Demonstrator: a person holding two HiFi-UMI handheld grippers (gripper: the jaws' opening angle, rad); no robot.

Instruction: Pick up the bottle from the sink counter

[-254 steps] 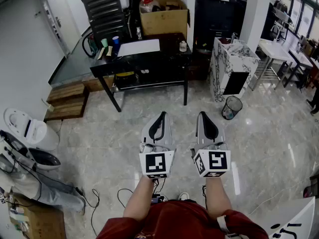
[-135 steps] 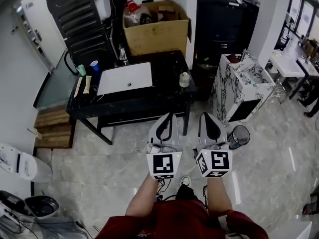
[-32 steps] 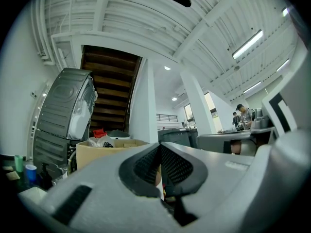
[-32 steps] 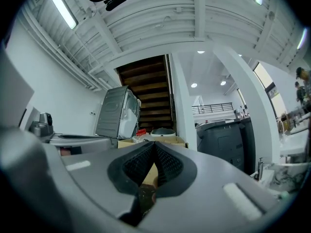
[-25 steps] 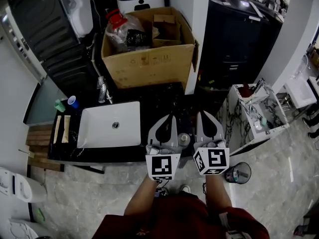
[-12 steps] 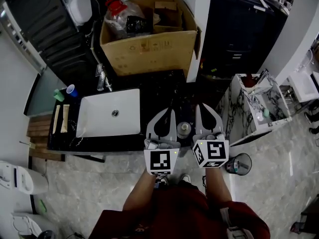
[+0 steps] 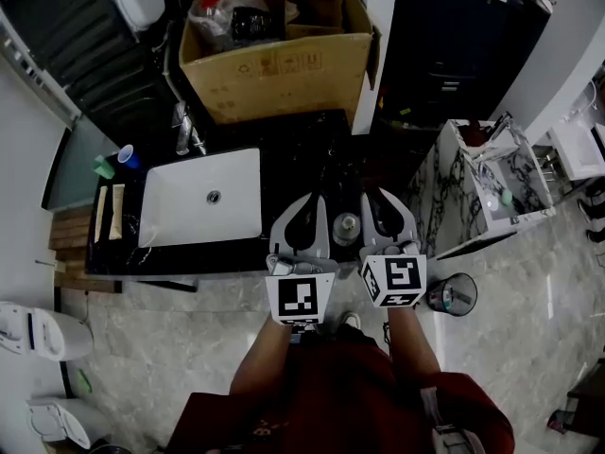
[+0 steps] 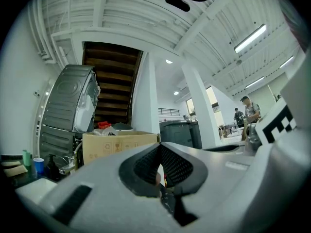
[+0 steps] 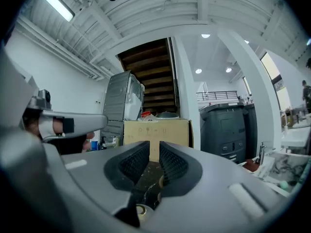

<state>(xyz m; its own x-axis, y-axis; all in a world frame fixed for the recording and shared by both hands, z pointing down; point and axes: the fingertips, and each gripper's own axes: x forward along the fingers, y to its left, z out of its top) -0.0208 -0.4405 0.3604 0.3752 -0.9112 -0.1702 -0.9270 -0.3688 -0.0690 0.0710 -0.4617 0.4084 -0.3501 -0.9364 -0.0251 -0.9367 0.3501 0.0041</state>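
Shows, along the left gripper [image 8: 159, 148], ribbed pads pressed together at the tips, gripping nothing. Shows, along the right gripper [image 9: 154, 147], jaws just now opening, parted by a narrow slit. Reveals only dark counter surface through that slit and nothing pressed between the pads. Gives no clear sight of the task's thing in either gripper view.

Finds it only in the head view: a small bottle [image 7: 347, 226] with a round pale cap, standing on the black counter [image 7: 312, 164] in the gap between the two grippers, just beside the right gripper's inner jaw. Leaves unclear, from above, whether jaw and bottle touch.

Places both grippers side by side over the counter's front right part, pointing toward the back, each with a marker cube [image 7: 301, 299] at its rear.

Adds, from the head view alone, a white rectangular sink [image 7: 236, 173] set into the counter left of the grippers, a faucet [image 7: 181, 126] behind it and a blue cup [image 7: 126, 152] at the far left corner.

Shares among all three views a cardboard box [image 7: 284, 64] at the back of the counter. Offers, from the gripper views only, what lies higher up — a dark staircase [image 8: 114, 81] above the box and a white ribbed ceiling [image 8: 146, 13].
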